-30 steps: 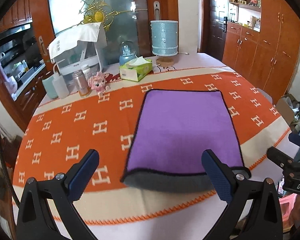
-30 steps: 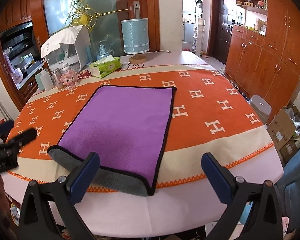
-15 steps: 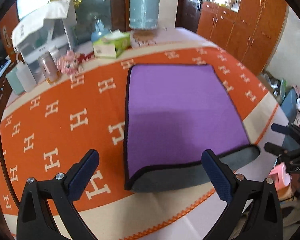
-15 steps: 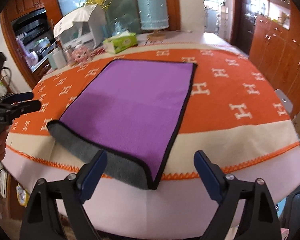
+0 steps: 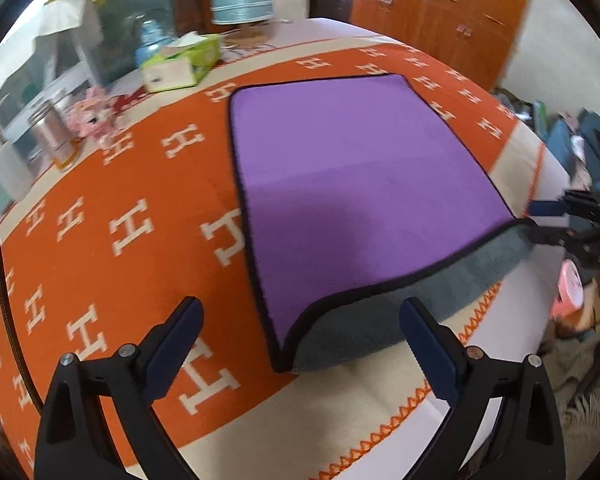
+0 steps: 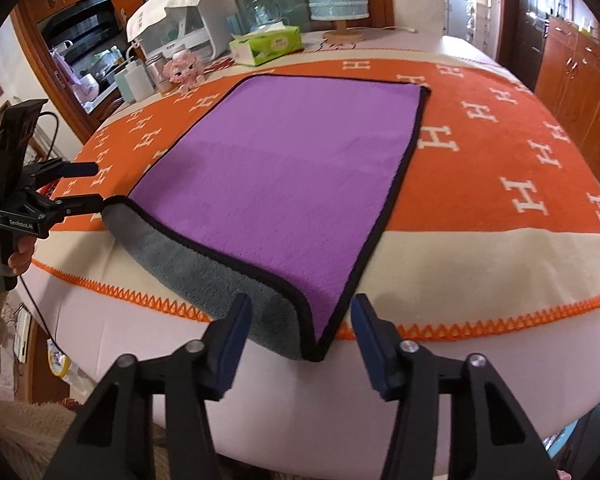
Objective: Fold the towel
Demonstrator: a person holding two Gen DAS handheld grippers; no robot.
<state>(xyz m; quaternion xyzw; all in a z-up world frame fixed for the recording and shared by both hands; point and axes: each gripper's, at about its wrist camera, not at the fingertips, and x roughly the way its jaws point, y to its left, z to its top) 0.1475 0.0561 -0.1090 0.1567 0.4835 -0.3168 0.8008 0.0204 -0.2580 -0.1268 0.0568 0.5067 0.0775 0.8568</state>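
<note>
Fingers on both grippers wide apart, nothing held — left gripper [image 5: 298, 332] & right gripper [image 6: 300, 322] straddle near towel [image 6: 284, 168] corners. Approach step; next — pinch corners.

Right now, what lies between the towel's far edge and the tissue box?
Only bare orange tablecloth with white H letters separates the towel from the tissue box; nothing stands on that strip. The right wrist view shows it clearly.
</note>
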